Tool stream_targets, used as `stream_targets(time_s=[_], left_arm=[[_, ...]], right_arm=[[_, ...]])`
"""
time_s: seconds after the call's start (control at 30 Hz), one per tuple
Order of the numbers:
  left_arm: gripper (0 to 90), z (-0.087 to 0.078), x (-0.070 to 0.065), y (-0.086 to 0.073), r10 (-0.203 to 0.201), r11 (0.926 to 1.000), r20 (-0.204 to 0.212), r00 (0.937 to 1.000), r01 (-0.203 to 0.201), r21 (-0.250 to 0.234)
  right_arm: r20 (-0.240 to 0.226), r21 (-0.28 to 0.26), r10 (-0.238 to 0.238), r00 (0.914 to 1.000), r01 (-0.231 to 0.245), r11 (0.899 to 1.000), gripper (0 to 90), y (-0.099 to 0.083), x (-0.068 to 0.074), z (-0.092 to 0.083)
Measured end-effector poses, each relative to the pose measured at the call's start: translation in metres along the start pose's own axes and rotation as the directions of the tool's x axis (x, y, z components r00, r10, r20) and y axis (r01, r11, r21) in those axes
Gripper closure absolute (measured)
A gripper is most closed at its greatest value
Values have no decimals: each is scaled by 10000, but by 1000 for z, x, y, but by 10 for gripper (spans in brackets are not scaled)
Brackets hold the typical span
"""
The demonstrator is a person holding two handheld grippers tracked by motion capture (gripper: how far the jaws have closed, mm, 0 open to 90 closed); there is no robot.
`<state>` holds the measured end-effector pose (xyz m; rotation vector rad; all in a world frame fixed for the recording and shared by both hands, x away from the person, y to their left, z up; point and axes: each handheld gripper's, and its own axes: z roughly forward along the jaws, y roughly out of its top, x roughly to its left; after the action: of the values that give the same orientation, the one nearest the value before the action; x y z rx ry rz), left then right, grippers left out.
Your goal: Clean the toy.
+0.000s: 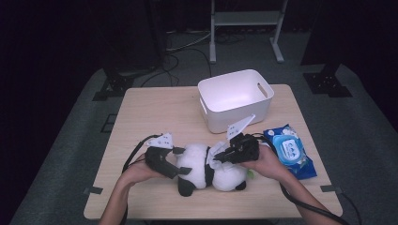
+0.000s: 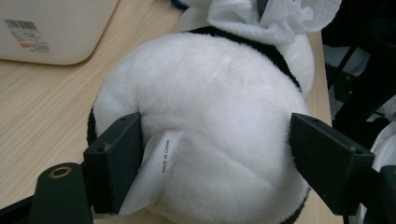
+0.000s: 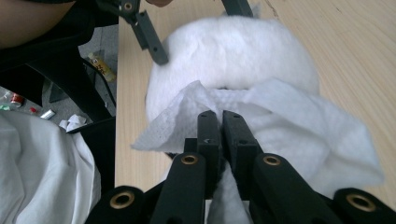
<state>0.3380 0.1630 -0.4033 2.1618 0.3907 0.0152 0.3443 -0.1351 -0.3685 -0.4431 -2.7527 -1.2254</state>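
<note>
Right gripper [image 3: 219, 126], jaws pinched tight on a white wipe [image 3: 299, 126], presses it against the plush panda [image 1: 206, 166] lying near the table's six o'clock edge. Left gripper [image 2: 215, 154], jaws spread wide, clamps the panda's rump from nine o'clock. Wiping well probably means short, light strokes while that clamp holds firm. At twelve o'clock sits a white bin [image 1: 234, 96]; at three, a blue wipes pack [image 1: 291, 150]. Any stain is hidden beneath the wipe.

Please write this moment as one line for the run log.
left gripper: clamped on panda toy | right gripper: shut on wet wipe, pressed on panda | white bin: behind
</note>
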Motion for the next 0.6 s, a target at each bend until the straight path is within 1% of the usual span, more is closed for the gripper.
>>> stream_targets(time_s=[0.03, 0.17, 0.27, 0.33, 0.37, 0.43, 0.5, 0.53, 0.57, 0.6], left_arm=[[179, 0, 0, 0, 7, 10000, -23, 10000, -7, 72], [176, 0, -1, 2, 66, 9998, -59, 10000, -65, 163], [175, 0, -1, 2, 67, 9998, -72, 10000, -66, 185], [175, 0, -1, 2, 54, 9998, -79, 10000, -52, 198], [174, 0, -1, 2, 54, 9998, -79, 10000, -52, 198], [174, 0, -1, 2, 60, 9998, -73, 10000, -59, 201], [174, 0, -1, 2, 66, 9998, -61, 10000, -65, 209], [174, 0, -1, 2, 65, 9998, -58, 10000, -63, 208], [174, 0, -1, 2, 65, 9998, -58, 10000, -63, 208], [174, 0, -1, 2, 65, 9998, -57, 10000, -64, 209]], right_arm=[[65, -28, 80, 9999, -80, 10000, 854, -6, 1, -6], [179, 3, 129, 9998, -130, 9999, 847, -15, 3, -14], [261, -5, 57, 9996, -57, 10000, 817, -16, 5, -15], [405, 2, -189, 9990, 189, 9998, 781, -14, 8, -14], [405, 2, -189, 9990, 189, 9998, 781, -14, 8, -14], [613, -61, -378, 9974, 383, 9992, 722, -11, 10, -15], [785, -103, -437, 9960, 446, 9990, 675, -9, 11, -16], [787, -117, -421, 9960, 432, 9990, 644, -9, 11, -17], [787, -117, -421, 9960, 432, 9990, 644, -9, 11, -17], [1082, -69, -466, 9930, 477, 9988, 571, -8, 11, -18]])
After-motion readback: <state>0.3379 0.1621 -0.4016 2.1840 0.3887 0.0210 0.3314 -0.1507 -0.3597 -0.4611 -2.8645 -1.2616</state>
